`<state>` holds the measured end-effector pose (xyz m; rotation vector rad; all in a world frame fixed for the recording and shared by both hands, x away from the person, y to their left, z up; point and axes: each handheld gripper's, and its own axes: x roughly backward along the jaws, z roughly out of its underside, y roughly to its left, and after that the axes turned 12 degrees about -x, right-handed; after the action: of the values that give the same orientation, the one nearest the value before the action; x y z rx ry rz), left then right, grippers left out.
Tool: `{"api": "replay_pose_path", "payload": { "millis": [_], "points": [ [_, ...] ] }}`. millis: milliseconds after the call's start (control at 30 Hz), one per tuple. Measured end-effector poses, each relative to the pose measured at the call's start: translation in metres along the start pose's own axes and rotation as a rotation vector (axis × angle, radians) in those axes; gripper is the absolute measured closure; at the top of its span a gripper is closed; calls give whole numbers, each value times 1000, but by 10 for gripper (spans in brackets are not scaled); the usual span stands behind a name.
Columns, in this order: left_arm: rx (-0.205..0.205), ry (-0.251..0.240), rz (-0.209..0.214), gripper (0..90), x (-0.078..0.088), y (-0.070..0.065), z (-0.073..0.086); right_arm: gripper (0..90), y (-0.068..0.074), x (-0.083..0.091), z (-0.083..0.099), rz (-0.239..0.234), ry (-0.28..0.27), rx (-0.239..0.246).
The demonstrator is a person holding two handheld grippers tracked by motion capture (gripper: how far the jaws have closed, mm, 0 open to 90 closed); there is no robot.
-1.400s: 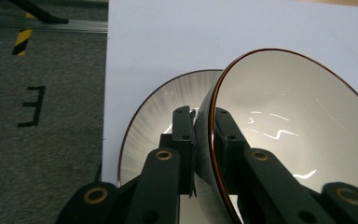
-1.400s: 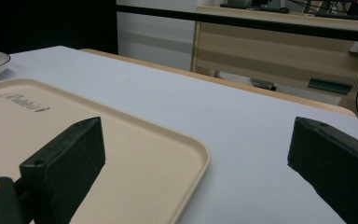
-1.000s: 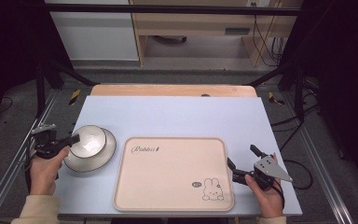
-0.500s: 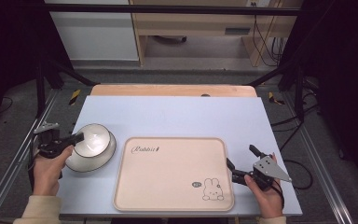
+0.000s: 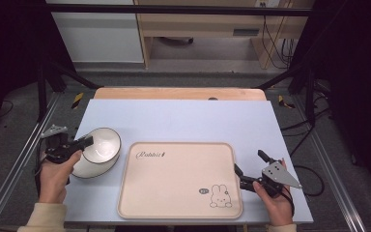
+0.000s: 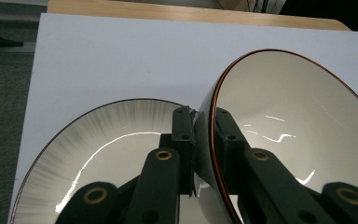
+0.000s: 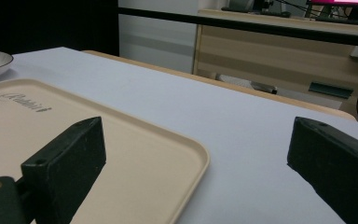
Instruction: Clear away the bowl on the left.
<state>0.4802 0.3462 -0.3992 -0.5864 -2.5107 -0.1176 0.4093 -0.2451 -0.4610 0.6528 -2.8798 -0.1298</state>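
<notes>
The main risk sits with the left tongs point(image 5: 79, 143), which pinch only the thin rim of the bowl point(image 5: 101, 146), one jaw inside and one outside. The bowl hangs tipped from that single narrow bite, so its weight could pivot it around the jaws or let the glazed, shiny wall slide out. If it drops, it would probably land on the plate point(image 6: 98, 154) directly beneath it, and both look like ceramic that could chip or crack. A quick swing toward the tray point(image 5: 174, 212) would make a slip more likely, and a low carry could catch the bowl's base on the tray's raised lip.

The bowl is white inside with a thin dark brown rim and bright glints on its glaze. It is held tilted just left of the tray, above the plate, which has fine grey streaks radiating toward its own dark edge.

The right tongs point(image 5: 250, 170) stand wide apart and hold nothing, hovering at the tray's right edge over the pale blue tabletop point(image 5: 183, 121). The tray itself is bare, cream-coloured, with a small rabbit drawing near its right corner.
</notes>
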Motion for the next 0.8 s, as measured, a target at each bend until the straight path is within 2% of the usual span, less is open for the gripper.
{"api": "replay_pose_path", "payload": {
  "millis": [333,800],
  "points": [
    [-36,5,24,809,-4,-13,-5,46,0,0,0,4,1,3],
    [-63,-3,67,809,-11,-34,-11,46,1,-1,0,4,0,8]
  ]
}}
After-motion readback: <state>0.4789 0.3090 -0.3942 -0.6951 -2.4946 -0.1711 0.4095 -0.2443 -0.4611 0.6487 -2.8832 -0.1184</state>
